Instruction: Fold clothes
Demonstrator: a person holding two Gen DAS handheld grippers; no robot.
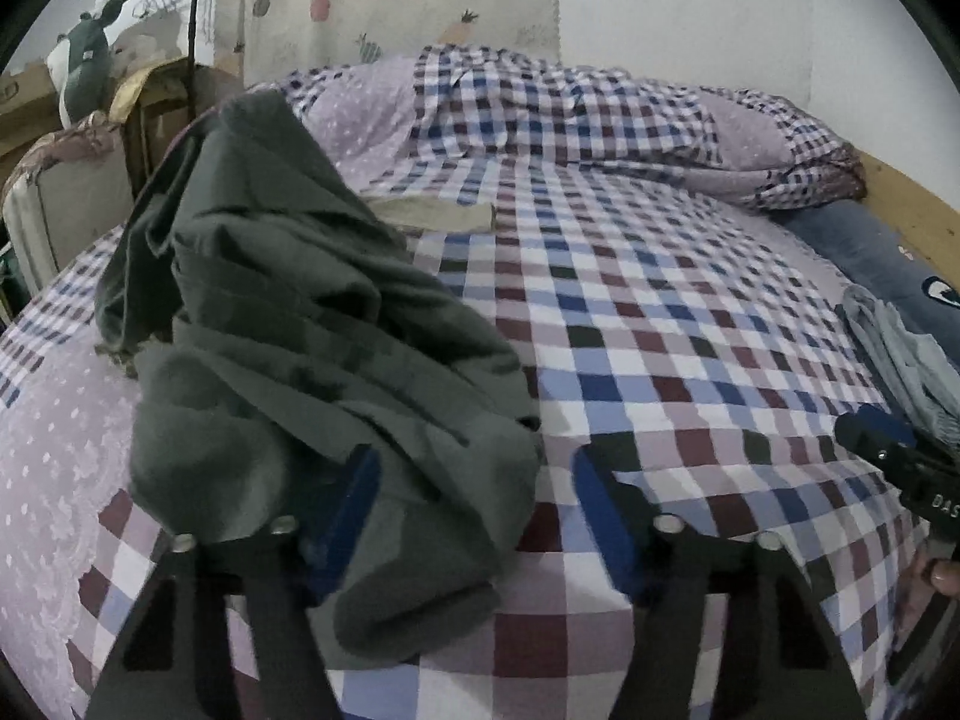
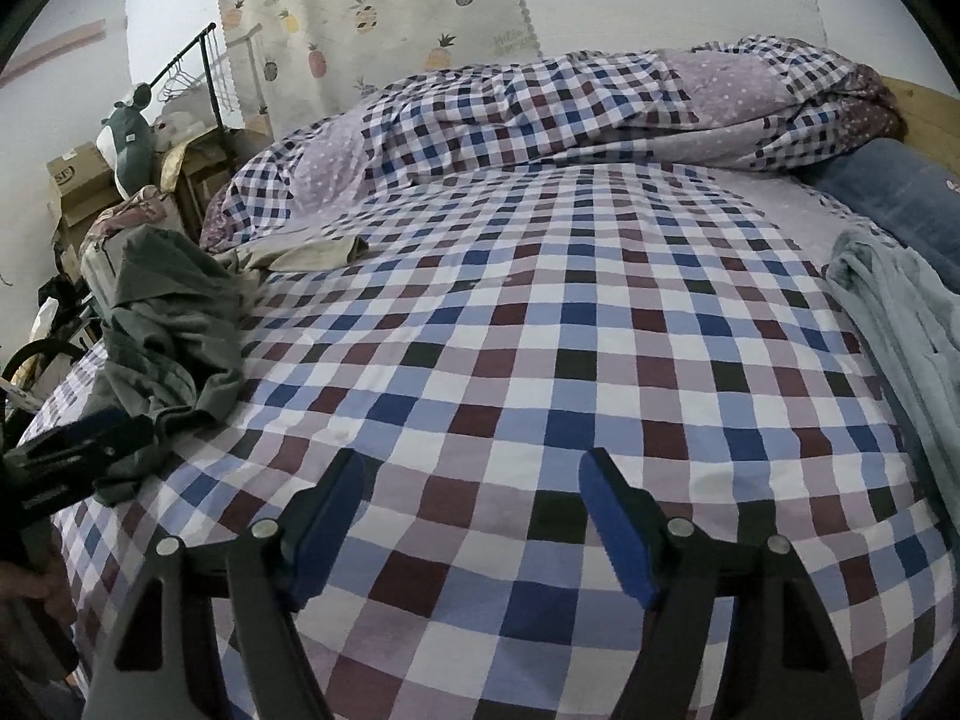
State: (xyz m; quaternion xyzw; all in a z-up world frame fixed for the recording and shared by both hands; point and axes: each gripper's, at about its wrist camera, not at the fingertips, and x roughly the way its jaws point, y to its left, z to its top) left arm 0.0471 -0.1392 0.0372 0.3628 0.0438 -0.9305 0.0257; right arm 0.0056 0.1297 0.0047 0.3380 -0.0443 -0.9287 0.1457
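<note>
A crumpled dark green garment (image 1: 300,324) lies on the left side of the checked bed sheet (image 1: 660,330). My left gripper (image 1: 474,462) reaches into its near end. The cloth drapes over the left finger (image 1: 354,498), while the right finger (image 1: 600,516) stands clear of it with sheet showing in the gap, so the jaws are open around the cloth. In the right wrist view the same garment (image 2: 168,330) sits at the far left. My right gripper (image 2: 473,461) is open over bare sheet (image 2: 540,330), with nothing between its fingers.
A light blue garment (image 2: 900,312) lies at the bed's right edge beside a blue pillow (image 2: 900,192). A beige cloth (image 2: 312,252) lies near the bunched checked duvet (image 2: 570,102) at the back. Left of the bed stand a clothes rack (image 2: 204,72), a plush toy (image 2: 126,144) and boxes (image 2: 78,180).
</note>
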